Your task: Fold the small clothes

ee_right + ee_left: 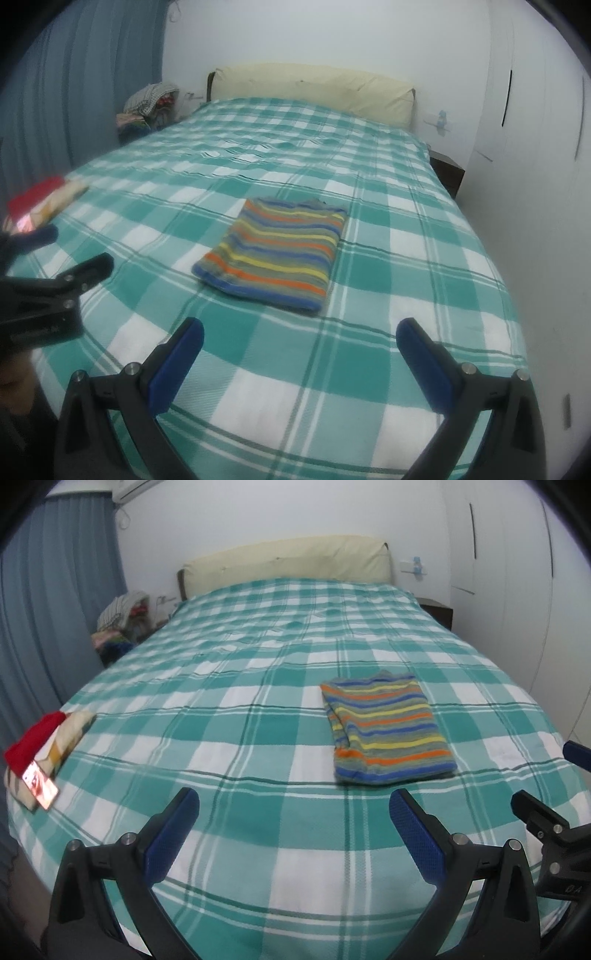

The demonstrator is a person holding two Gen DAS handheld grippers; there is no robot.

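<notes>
As it lay folded flat on the bed (229,686), the striped garment (388,727) looked finished. Left gripper (293,812) and right gripper (299,341): jaws wide apart, nothing held, both short of the garment, apparently released.

The right gripper (299,334) is hovering with jaws spread wide and empty, the folded striped garment (275,251) lying just ahead on the checked bedspread (406,258).
</notes>
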